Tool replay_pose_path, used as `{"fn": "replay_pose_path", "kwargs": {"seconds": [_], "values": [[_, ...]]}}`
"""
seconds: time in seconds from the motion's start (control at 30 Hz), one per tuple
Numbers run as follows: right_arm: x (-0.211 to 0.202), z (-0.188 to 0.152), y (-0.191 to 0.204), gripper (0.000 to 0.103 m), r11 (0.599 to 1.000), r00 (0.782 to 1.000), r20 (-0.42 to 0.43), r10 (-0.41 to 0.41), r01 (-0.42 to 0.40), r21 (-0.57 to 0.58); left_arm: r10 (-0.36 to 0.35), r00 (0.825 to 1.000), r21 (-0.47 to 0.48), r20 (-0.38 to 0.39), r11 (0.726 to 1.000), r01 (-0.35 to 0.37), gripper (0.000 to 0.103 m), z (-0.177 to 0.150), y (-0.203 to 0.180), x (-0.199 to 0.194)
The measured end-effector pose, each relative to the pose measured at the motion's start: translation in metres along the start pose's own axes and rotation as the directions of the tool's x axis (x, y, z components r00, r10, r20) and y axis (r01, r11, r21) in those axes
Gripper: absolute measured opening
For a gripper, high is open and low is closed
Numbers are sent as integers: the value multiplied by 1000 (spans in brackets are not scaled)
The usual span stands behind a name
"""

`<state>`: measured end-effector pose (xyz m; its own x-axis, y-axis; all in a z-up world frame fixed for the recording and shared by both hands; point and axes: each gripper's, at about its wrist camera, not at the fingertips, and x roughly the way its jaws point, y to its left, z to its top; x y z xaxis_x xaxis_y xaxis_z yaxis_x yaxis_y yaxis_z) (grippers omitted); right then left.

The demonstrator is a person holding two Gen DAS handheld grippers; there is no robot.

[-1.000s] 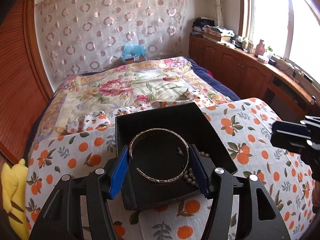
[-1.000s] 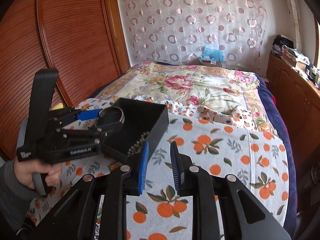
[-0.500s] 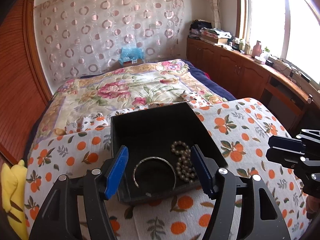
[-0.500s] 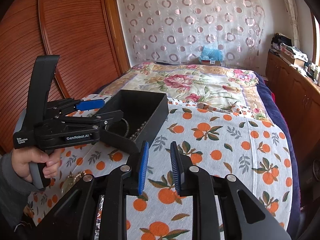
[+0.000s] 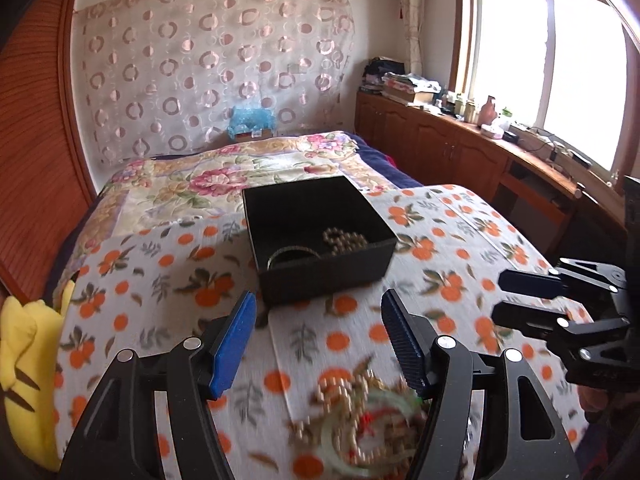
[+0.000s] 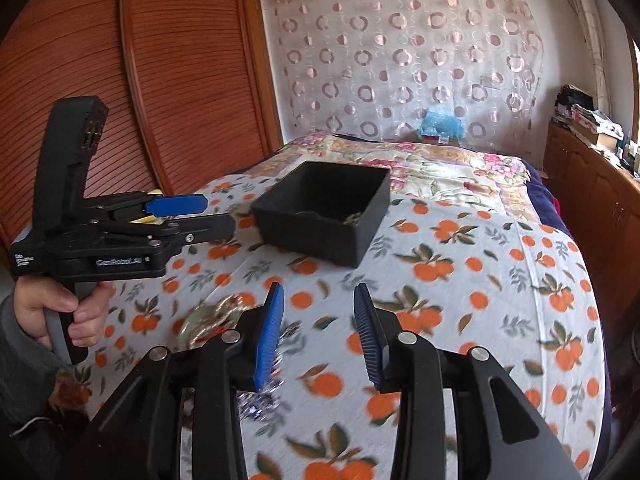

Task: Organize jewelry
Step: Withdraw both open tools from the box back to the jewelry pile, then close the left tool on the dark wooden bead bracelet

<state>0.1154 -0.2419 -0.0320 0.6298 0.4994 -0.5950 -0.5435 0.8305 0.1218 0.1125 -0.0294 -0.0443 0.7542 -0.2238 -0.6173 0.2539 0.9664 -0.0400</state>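
Both tongs stand empty: left gripper [image 5: 318, 334] wide open, right gripper [image 6: 318, 336] partly open, its jaws having just been opening. Since a second ago, I see the left gripper has released the bangle [image 5: 294, 254] and drawn back from the black box [image 5: 324, 272]. Box contents: bangle and pearl strand [image 5: 344, 237]. Blurred jewelry pile [image 5: 360, 420] lies on the orange-print cloth [image 5: 160, 280], beneath the left gripper.

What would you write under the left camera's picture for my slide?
Open left gripper above the jewelry pile, black box with bangle and beads ahead.
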Motion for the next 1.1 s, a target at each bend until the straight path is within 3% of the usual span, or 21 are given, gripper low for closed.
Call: {"fn": "replay_pose_path", "kwargs": {"seconds": [0.5,0.6,0.77,0.93,1.1], "values": [[-11,-54,13,39,1000,998,-59,-17,18,19,-83,995,-31,-62,996,81,62,-55,-15,-29],[-9,-63,13,39,1000,997,-77,-21,22,16,-108,990,-23,-90,994,106,55,-60,-25,-24],[-6,-72,14,39,999,995,-95,-39,40,7,-162,980,-33,-116,987,159,54,-65,-38,-20],[-5,-75,17,39,999,994,-95,-47,47,-7,-152,980,-11,-128,988,152,52,-66,-50,-15],[-5,-75,17,39,999,995,-92,-41,41,-3,-148,978,-17,-149,989,147,40,-70,-53,-7]]}}
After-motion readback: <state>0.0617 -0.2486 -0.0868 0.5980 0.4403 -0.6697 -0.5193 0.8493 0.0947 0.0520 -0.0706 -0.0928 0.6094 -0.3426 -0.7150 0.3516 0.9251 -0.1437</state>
